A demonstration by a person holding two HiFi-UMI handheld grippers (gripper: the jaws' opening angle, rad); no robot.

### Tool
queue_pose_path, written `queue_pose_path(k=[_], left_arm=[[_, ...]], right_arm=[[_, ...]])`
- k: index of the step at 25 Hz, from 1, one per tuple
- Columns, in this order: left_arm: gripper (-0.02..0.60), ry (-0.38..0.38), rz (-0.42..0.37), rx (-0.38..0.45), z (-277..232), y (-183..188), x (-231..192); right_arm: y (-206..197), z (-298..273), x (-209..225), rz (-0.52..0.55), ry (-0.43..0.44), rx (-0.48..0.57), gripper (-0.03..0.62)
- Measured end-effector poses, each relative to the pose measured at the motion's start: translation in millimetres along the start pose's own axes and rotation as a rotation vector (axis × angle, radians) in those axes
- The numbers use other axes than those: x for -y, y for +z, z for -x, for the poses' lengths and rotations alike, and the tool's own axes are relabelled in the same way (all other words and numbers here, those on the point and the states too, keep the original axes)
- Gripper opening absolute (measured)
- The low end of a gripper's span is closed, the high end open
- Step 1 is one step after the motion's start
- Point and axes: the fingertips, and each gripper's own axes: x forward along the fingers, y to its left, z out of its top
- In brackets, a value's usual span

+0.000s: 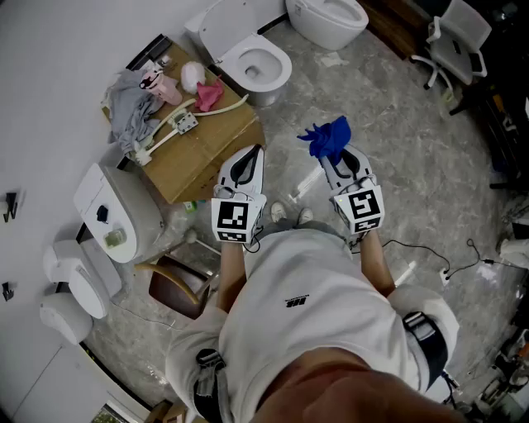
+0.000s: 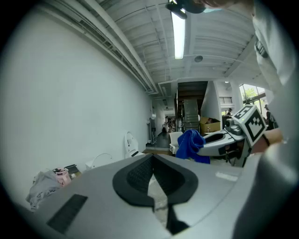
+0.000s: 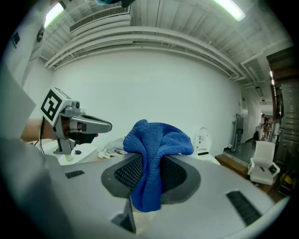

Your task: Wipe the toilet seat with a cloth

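Observation:
A white toilet [image 1: 248, 51] stands on the floor ahead of me, its lid up against the wall and its seat rim [image 1: 282, 63] exposed. Both grippers are held at chest height, well short of it. My right gripper [image 1: 331, 157] is shut on a blue cloth [image 1: 327, 136], which bunches up above the jaws and hangs down between the pads [image 3: 156, 140]. My left gripper [image 1: 254, 152] is shut, its pads meeting at the tip [image 2: 153, 158] with nothing between them. The left gripper view shows the cloth [image 2: 191, 144] off to the right.
A cardboard box [image 1: 207, 149] to the left of the toilet carries a grey rag, pink items and a hose. A second toilet [image 1: 329, 20] stands at the top. More white fixtures [image 1: 116, 215] line the left wall. An office chair [image 1: 453, 45] and floor cables [image 1: 430, 260] are on the right.

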Motion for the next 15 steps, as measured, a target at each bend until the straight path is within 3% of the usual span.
queue_pose_path(k=[15], left_arm=[[0.008,-0.083,0.005,0.000,-38.6,-10.6,-43.6]], right_arm=[[6.5,-48.2,2.4,-0.021,-0.056,-0.012,0.097]])
